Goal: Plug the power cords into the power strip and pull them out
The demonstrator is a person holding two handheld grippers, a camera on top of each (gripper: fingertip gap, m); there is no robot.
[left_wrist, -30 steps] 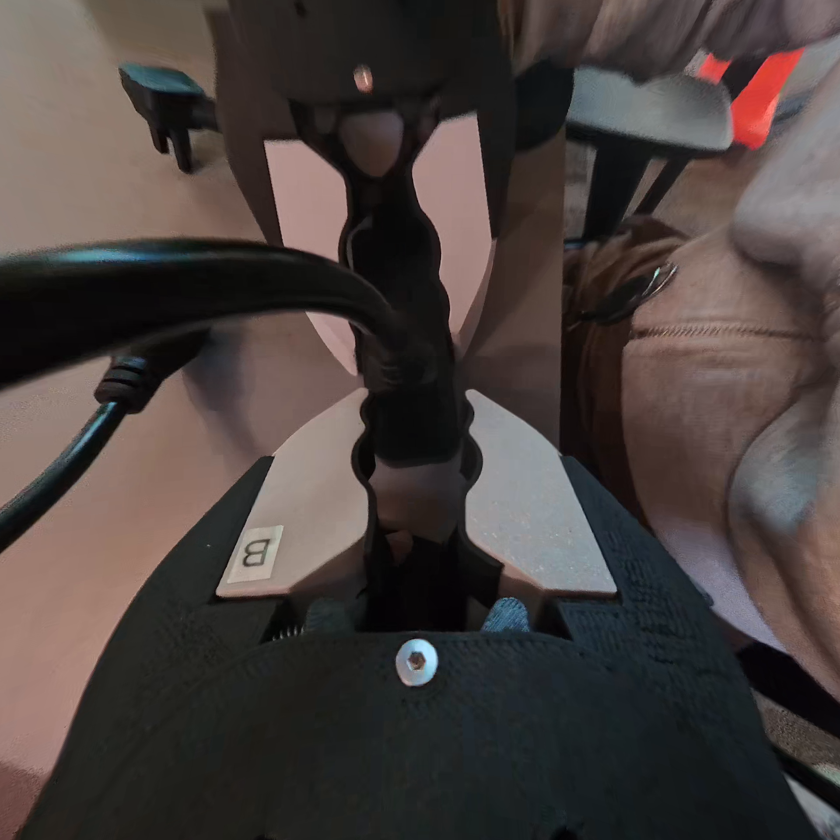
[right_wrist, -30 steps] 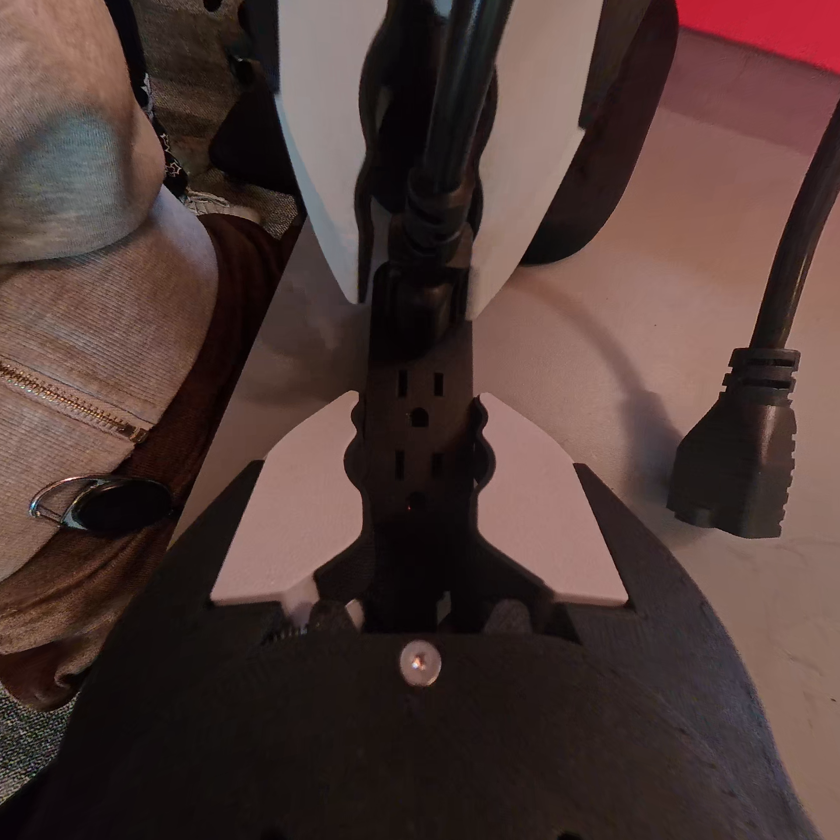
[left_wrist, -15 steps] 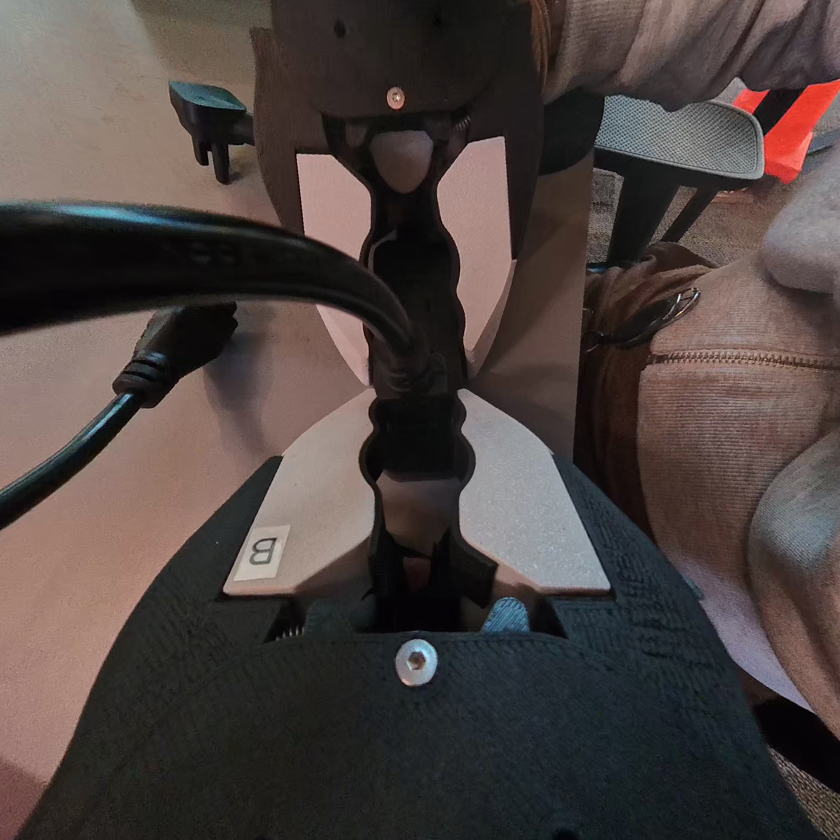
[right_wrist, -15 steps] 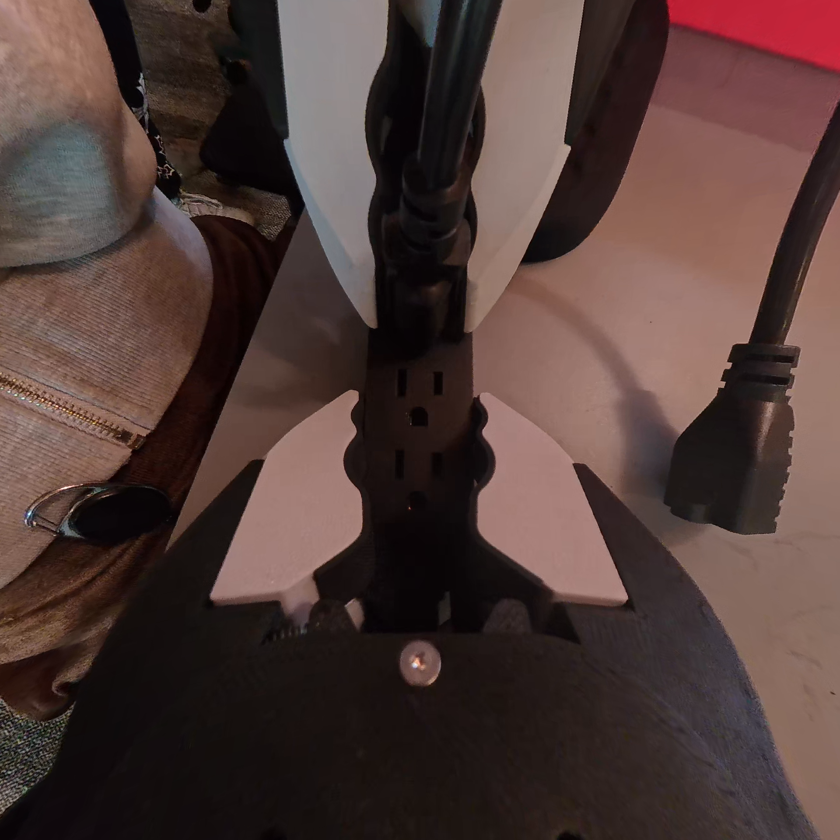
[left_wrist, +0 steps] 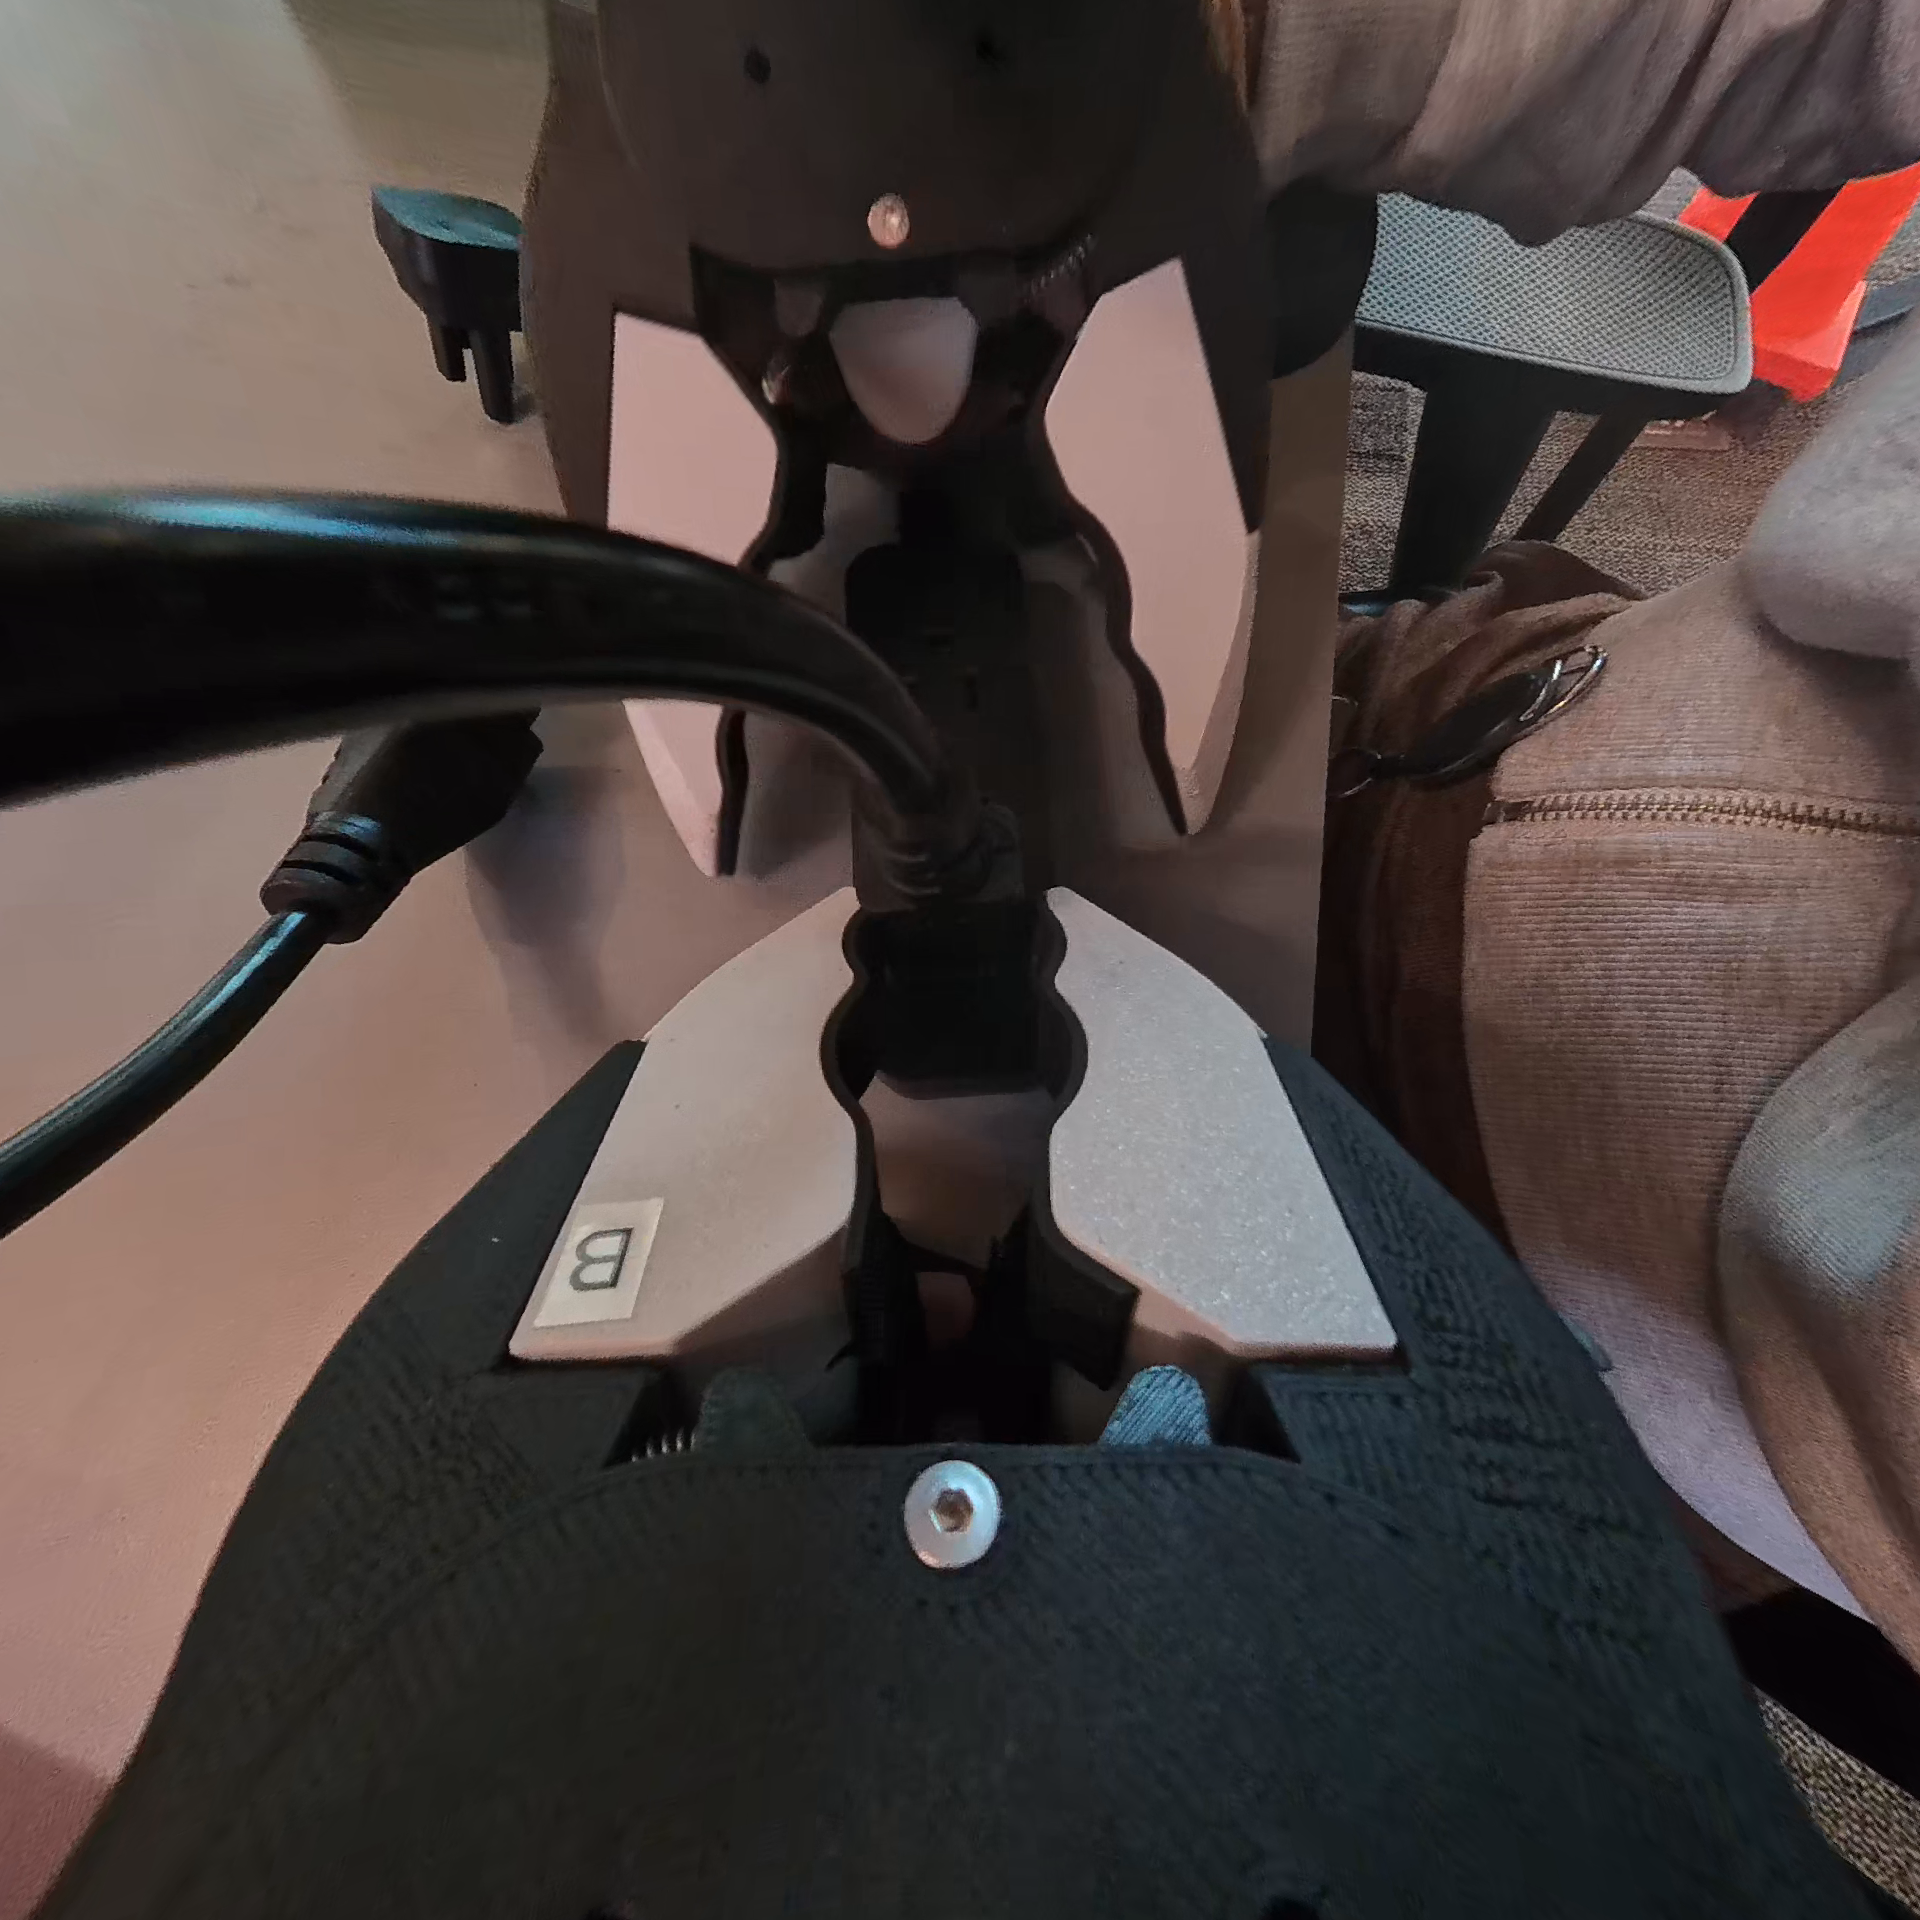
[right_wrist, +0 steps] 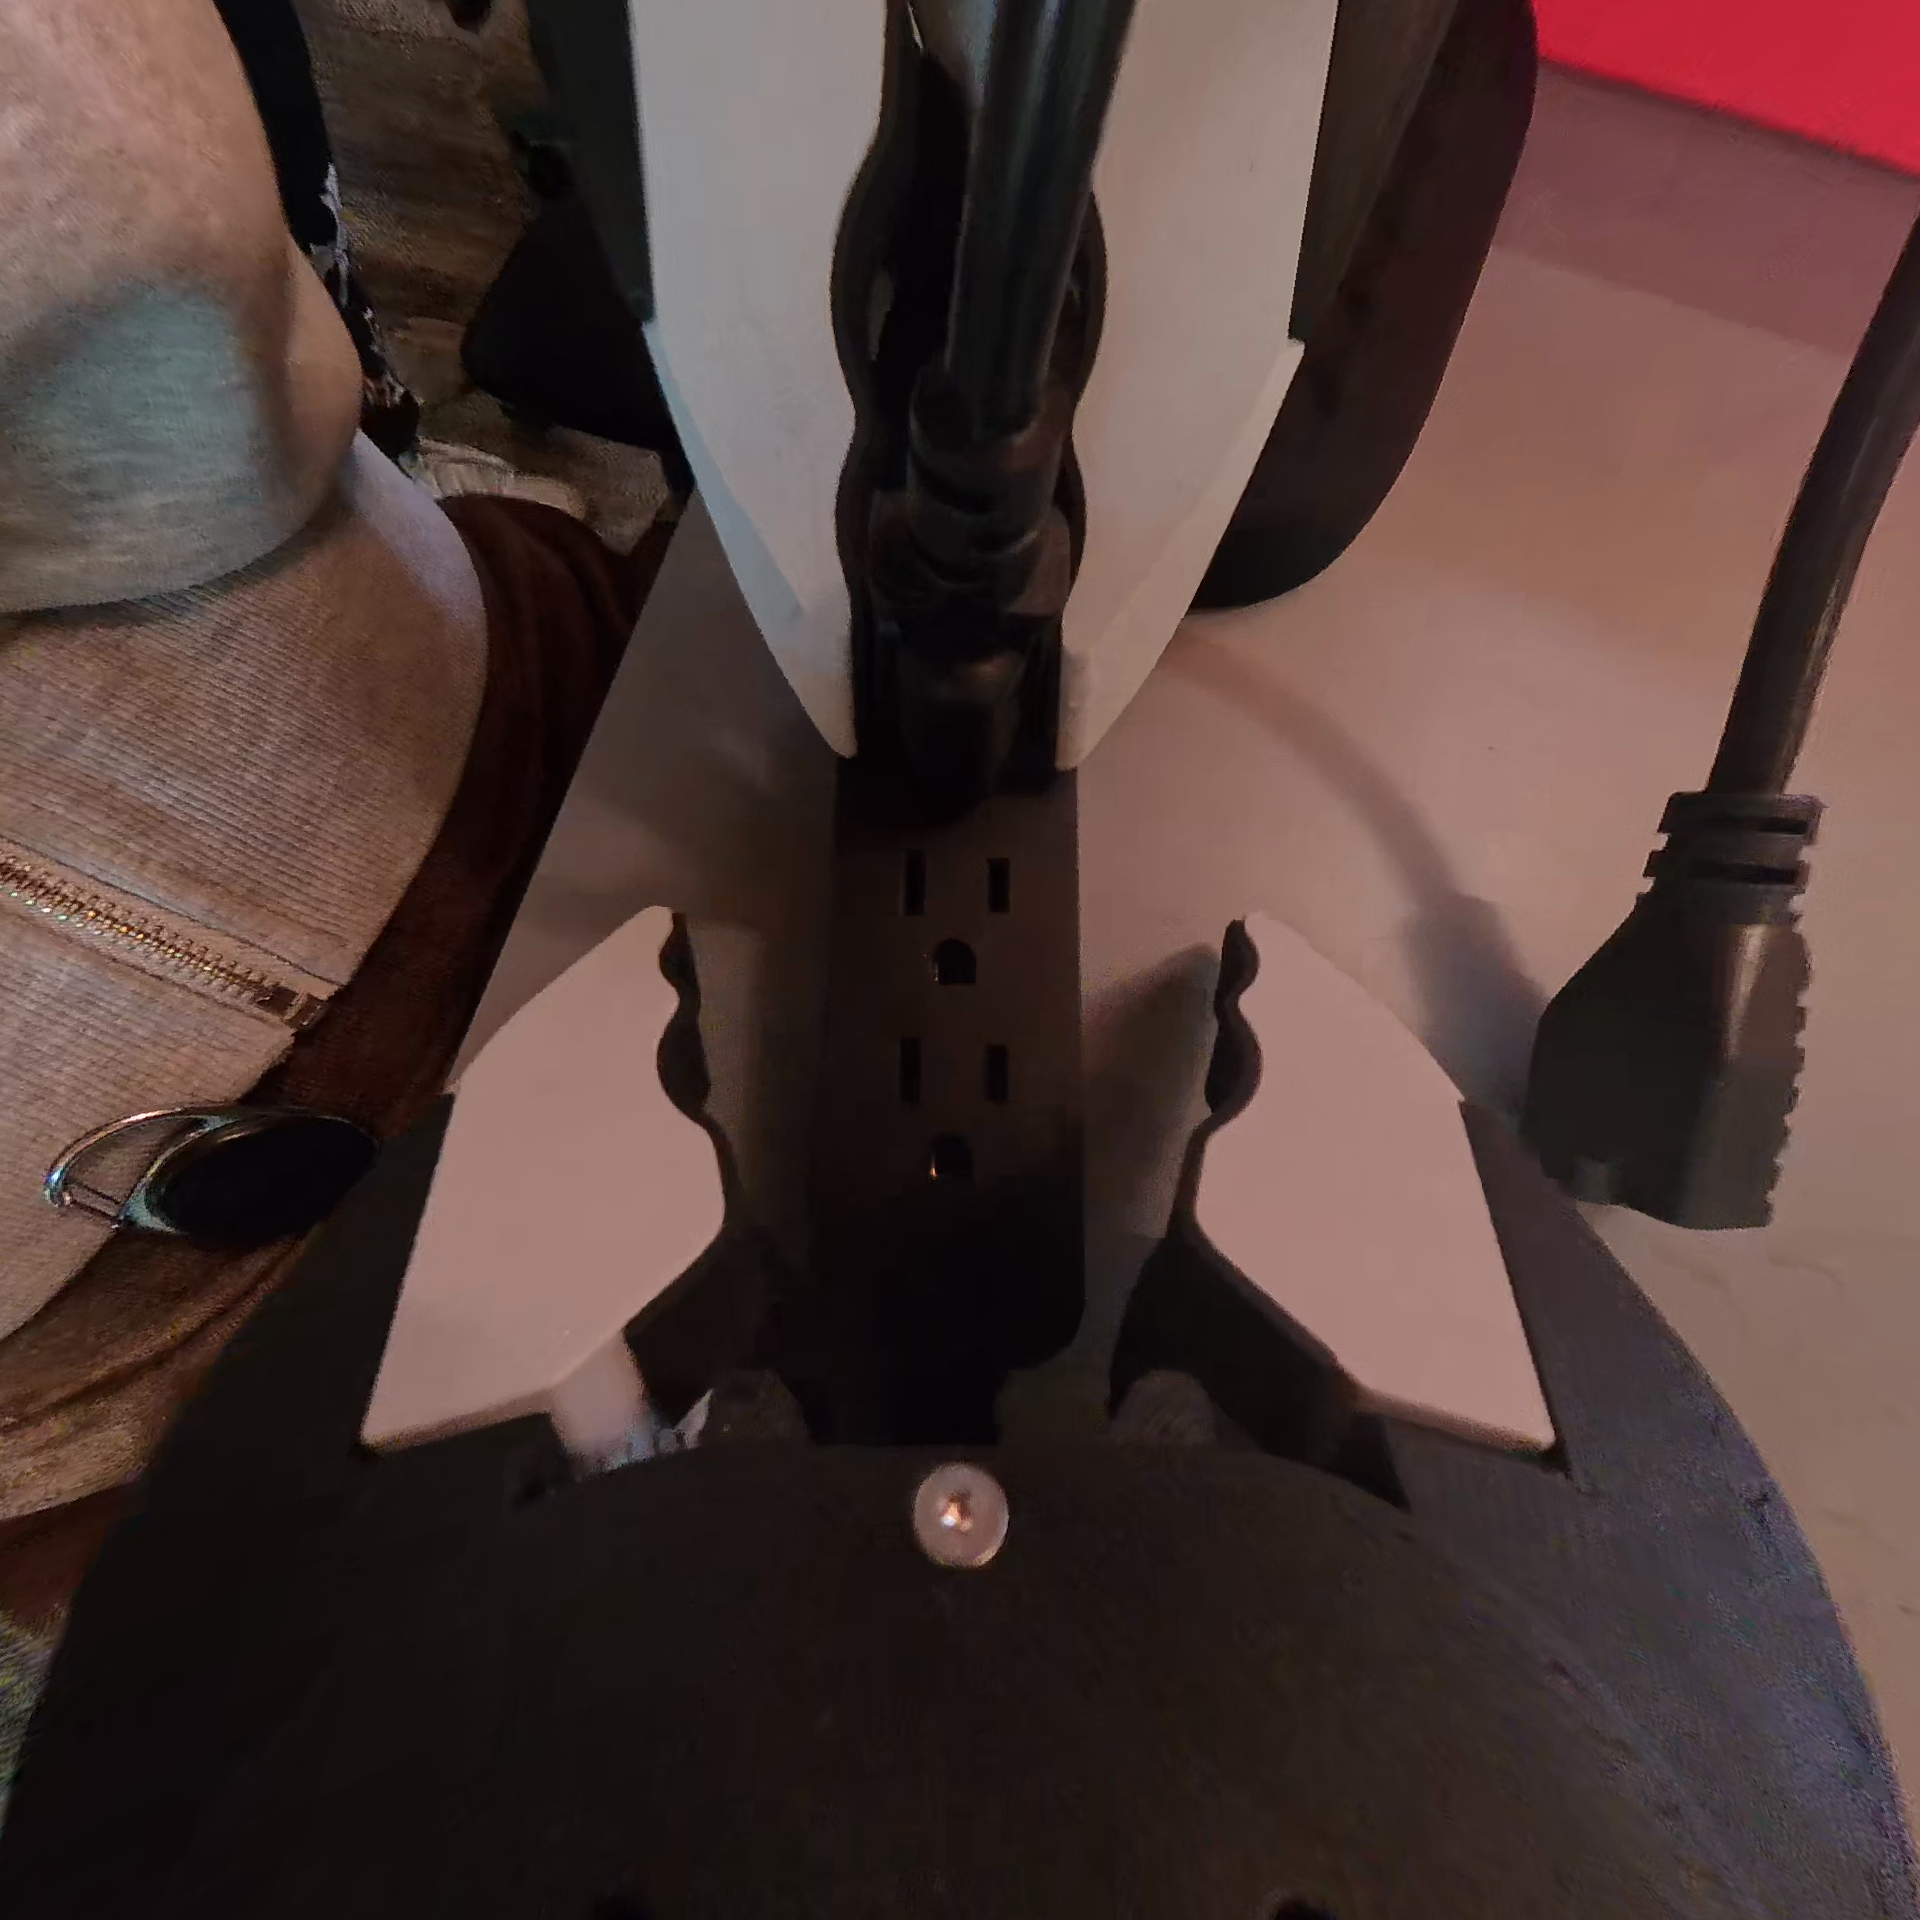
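the power strip [right_wrist: 951,1049] lies flat on the pale table [right_wrist: 1351,727], and everything here is placed from it. the left gripper [left_wrist: 954,1013] is clenched on a black plug [left_wrist: 951,1023] at the strip's far end as the right wrist view sees it, the plug looking seated in the end outlet, its thick cord [left_wrist: 416,634] arching up and away over the table. the right gripper [right_wrist: 951,1039] straddles the strip's near end with its jaws released, a clear gap on each side between the pads and the strip's flanks, two free outlets showing between them. a second cord end, a black moulded connector [right_wrist: 1673,1070], rests on the table just beside the strip on its right; a third plug [left_wrist: 457,281] lies beyond the strip in the left wrist view. the step in hand reads as either finishing the push-in or starting the pull-out. to do it well, i would close the right jaws on the strip first so it cannot slide or lift, then move the plug straight along its prongs, no rocking sideways, and keep the cord's bend slack so it does not lever the plug crooked.
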